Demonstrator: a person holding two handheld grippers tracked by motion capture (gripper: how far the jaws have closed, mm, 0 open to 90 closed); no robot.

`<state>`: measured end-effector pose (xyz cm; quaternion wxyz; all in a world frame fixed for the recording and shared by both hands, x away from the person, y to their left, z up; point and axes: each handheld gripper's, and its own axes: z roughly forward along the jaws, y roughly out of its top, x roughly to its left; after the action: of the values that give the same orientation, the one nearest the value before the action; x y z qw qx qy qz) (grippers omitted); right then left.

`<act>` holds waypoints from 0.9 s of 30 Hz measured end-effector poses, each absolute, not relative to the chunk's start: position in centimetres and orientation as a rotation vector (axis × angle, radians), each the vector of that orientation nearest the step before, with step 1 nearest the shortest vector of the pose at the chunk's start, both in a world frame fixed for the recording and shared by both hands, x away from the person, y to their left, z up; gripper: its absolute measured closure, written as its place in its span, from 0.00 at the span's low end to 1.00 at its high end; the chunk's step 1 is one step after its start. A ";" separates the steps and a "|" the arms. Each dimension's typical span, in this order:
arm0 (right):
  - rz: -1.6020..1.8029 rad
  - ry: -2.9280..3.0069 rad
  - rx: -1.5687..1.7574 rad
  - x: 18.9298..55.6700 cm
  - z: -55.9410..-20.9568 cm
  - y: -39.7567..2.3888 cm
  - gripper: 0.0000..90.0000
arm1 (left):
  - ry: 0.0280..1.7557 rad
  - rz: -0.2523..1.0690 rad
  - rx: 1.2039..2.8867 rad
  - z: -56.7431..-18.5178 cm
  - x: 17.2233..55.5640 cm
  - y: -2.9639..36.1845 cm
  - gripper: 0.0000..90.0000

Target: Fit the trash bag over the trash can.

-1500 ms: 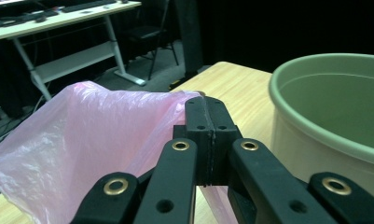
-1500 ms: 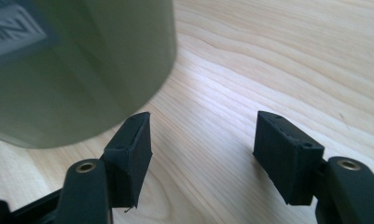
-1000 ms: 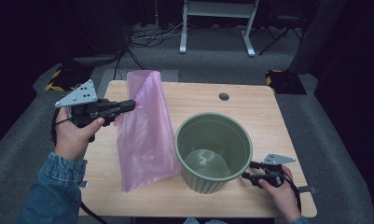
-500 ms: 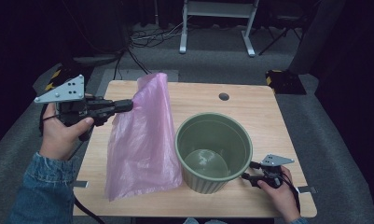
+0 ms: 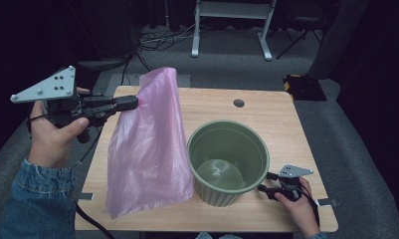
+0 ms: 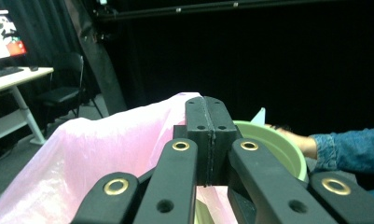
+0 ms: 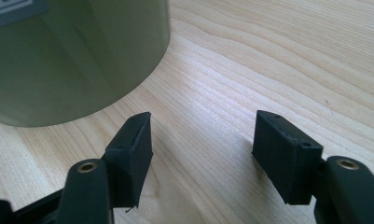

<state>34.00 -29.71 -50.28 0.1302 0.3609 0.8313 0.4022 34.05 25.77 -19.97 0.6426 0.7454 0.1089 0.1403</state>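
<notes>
Over the wooden table point(image 5: 266, 114), the left gripper point(image 5: 133, 103) pinches the pink bag's point(image 5: 152, 149) top edge; the bag hangs below, apparently brushing the green bucket point(image 5: 228, 162), while the right gripper point(image 7: 201, 154) gapes empty.

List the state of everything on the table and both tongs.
Pink bag: pinched at its top edge, hanging, bottom on the table.
Green bin: upright, empty.
Left tongs: shut on the bag.
Right tongs: open, beside the bin, holding nothing.

Overhead light falls bright on the pale bench point(image 5: 266, 114) while the room around it sinks into black, and the nearest jaws look softly blurred.
</notes>
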 end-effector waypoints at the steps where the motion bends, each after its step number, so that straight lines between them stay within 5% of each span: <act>1: 1.168 2.415 1.049 34.0 -50.3 -29.7 0.42 | 0.249 0.322 1.697 -20.0 34.2 25.6 1.00; 27: 1.175 2.415 1.049 34.1 -50.3 -29.8 0.42 | 0.175 0.305 1.748 -20.1 39.5 16.7 0.99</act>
<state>34.06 -29.79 -50.29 0.1288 0.3608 0.8306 0.4042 39.53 16.70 -20.10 0.6284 0.7626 0.0762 0.1332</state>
